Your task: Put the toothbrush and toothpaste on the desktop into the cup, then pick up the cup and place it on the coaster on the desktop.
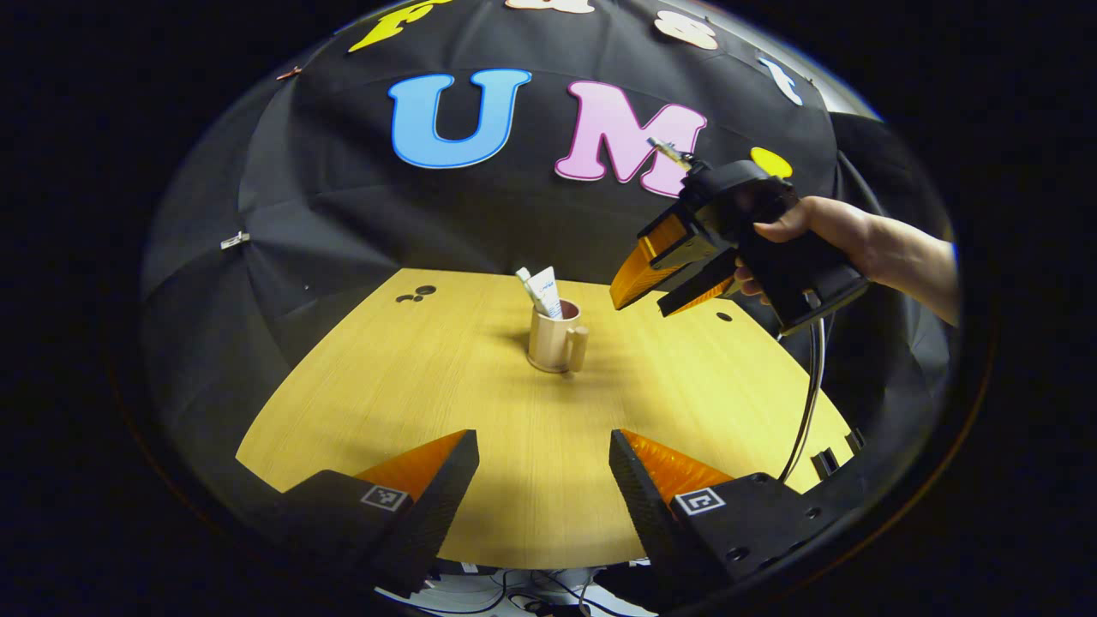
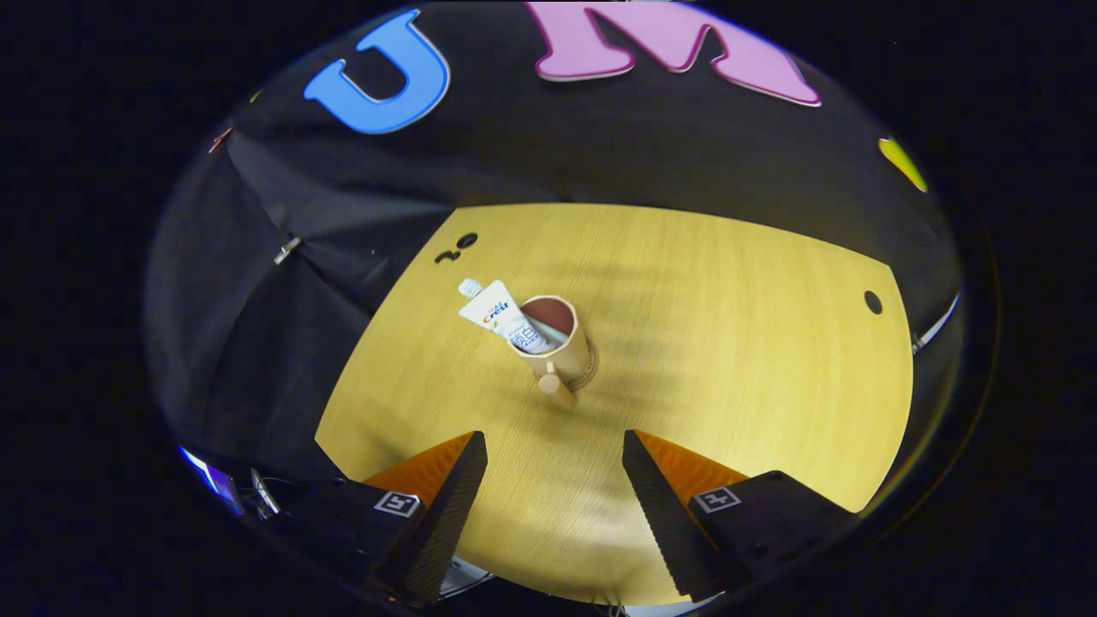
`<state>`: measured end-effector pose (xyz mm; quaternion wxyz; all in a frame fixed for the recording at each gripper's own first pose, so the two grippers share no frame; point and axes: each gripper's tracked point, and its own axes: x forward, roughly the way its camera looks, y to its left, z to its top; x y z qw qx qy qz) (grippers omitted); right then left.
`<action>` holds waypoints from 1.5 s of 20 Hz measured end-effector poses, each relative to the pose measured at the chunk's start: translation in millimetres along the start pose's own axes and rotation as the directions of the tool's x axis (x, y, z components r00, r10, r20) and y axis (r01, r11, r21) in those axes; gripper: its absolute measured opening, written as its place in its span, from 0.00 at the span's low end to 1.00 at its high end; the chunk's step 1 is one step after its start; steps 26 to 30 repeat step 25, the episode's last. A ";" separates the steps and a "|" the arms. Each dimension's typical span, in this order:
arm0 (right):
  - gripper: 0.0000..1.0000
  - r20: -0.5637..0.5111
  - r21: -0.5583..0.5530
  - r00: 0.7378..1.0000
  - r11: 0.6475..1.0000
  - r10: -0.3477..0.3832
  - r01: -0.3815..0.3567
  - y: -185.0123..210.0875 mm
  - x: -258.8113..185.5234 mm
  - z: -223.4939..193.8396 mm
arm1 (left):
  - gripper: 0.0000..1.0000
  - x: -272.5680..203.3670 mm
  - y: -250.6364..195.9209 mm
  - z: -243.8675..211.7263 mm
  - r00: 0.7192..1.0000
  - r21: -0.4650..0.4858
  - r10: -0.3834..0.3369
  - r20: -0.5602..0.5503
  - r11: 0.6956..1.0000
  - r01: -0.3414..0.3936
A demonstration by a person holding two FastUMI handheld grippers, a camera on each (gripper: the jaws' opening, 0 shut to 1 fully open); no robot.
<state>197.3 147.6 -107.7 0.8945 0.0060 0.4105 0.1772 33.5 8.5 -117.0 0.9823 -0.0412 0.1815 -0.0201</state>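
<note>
Left gripper view: table (image 1: 446, 403), then cup (image 1: 555, 338) mid-table holding toothpaste (image 1: 546, 291) and toothbrush (image 1: 525, 281). Both grippers (image 1: 542, 467) (image 2: 553, 467) gape empty. Risk: clumsy handle grab tips cup; coaster location unclear.

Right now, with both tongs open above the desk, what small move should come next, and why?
Probably lower the right tongs toward the cup to grip it. The toothpaste and toothbrush already stand inside it, both tongs are open and empty, and the cup's handle points toward the right tongs. I cannot make out a coaster, so only the pickup seems safe.
</note>
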 end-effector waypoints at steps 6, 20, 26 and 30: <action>0.98 0.207 0.063 0.975 0.996 -0.082 0.070 -15.8 -94.7 -19.9 | 0.98 -10.0 -18.8 42.7 0.994 0.061 -0.033 0.100 0.998 0.027; 0.98 0.538 0.089 0.800 0.961 -0.267 0.261 14.3 -219.1 -152.7 | 0.97 -117.5 -38.8 100.0 0.928 0.020 0.019 0.372 0.999 -0.028; 0.98 0.526 0.096 0.804 0.959 -0.276 0.266 16.4 -210.9 -175.0 | 0.97 -128.8 -28.7 90.7 0.933 0.002 0.030 0.358 0.999 -0.033; 0.98 0.526 0.096 0.804 0.959 -0.276 0.266 16.4 -210.9 -175.0 | 0.97 -128.8 -28.7 90.7 0.933 0.002 0.030 0.358 0.999 -0.033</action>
